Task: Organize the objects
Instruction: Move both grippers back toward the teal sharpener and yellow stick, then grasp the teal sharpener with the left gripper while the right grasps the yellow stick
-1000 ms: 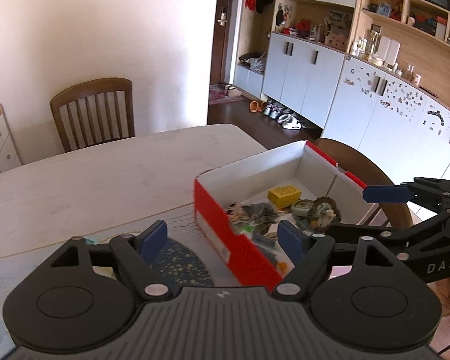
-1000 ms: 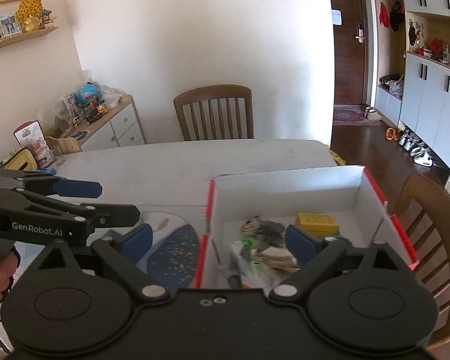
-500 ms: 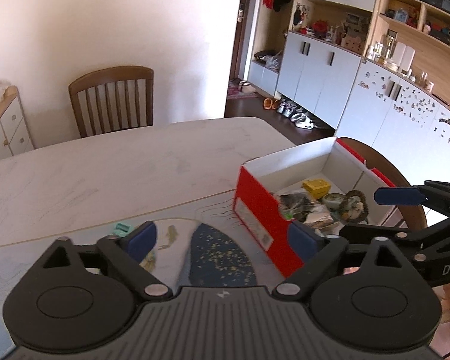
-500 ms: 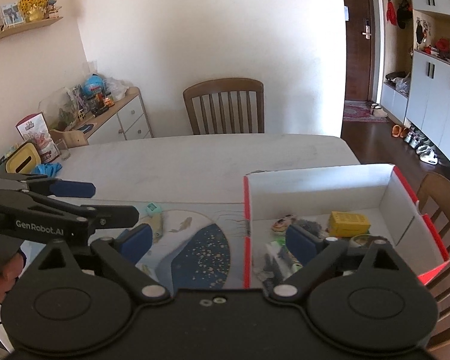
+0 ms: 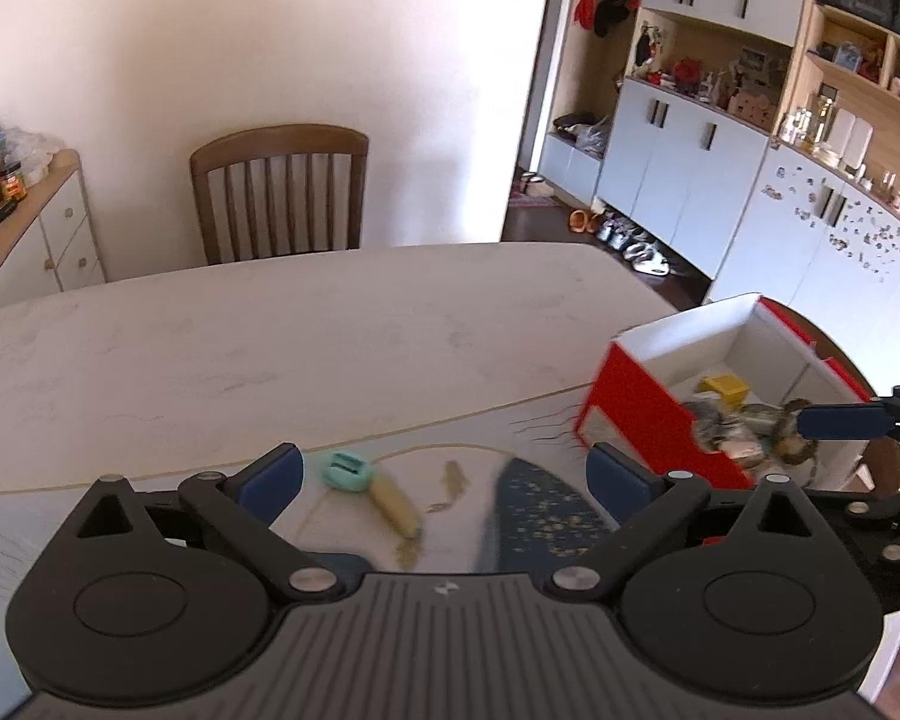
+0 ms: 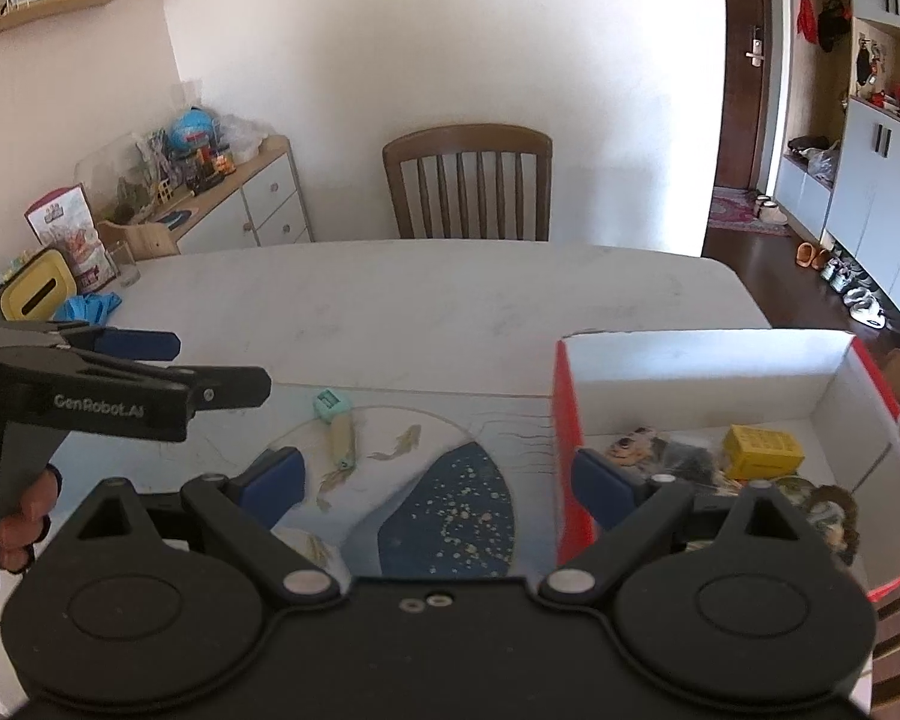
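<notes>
**Over the mat: both tools empty, two small bits not yet boxed**

On the table (image 6: pixel 426 300), near edge, a printed mat (image 6: pixel 450 510) w/ a blue dome pattern and fish drawn on it. Red-and-white box (image 6: pixel 708 360) sits at the mat's right side, open top, already part-filled: a yellow block (image 6: pixel 762 450), a dark wrapped bundle, and a fuzzy brown thing, all heaped against the near end. Looks like that's the collection bin, so anything loose on the mat prob. belongs in there.

Two loose items left on the mat, touching each other: a small teal piece (image 5: pixel 345 471) w/ a slot in it, and a pale tan stick-like piece (image 5: pixel 396 507) running down from it toward the person. They lie well apart from the box, left of the blue dome.

Left gripper (image 5: pixel 444 480) – jaws opening, nearly as wide as they go; nothing pinched, though the teal and tan bits show on the mat in the gap, closer to the left pad. My read: it's aimed down at the mat so the spread fingers can straddle one of them. Seen from the right cam, a hand (image 6: pixel 24 516) grips its handle, left of the mat.

Right gripper (image 6: pixel 438 480) – jaws spread too, empty, no contact. It hangs over the mat's right part w/ its right pad by the box wall. Prob. parked there to stay clear of the left tool, or to steady the box; can't say which.

Risk as I see it: the two bits touch, so closing on one could nudge the other.
</notes>
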A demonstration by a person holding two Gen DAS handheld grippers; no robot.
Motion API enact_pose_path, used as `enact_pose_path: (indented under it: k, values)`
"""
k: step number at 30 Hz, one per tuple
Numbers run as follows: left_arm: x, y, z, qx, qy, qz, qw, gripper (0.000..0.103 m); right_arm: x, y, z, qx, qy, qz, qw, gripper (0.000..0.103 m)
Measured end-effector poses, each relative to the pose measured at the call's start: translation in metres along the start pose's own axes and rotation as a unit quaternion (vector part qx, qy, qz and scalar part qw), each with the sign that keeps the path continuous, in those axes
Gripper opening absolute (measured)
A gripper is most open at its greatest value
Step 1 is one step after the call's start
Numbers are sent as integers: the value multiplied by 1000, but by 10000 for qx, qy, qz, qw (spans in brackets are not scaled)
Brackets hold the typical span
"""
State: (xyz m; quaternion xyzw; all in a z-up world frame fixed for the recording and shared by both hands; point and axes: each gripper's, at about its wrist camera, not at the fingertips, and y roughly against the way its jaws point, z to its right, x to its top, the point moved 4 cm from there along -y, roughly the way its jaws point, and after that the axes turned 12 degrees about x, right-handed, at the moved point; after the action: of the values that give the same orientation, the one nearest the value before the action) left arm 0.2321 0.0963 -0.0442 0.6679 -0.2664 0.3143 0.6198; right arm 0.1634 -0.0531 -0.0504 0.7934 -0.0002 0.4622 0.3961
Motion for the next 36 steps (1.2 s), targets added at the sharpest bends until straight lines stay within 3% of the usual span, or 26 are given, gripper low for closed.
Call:
enact_pose_path:
  k: [16,30,36]
  values:
    - [-18,-63,-60,288,128,-409,9987,101,8,-59,-12,-18,118,-411,9991,95]
    - [-28,-114,-61,184,-242,-465,9985,101,-12,-107,-25,122,341,-882,9954,92]
    - [-28,-137,-56,180,-289,-545,9979,101,-16,-139,-28,122,488,-1031,9934,86]
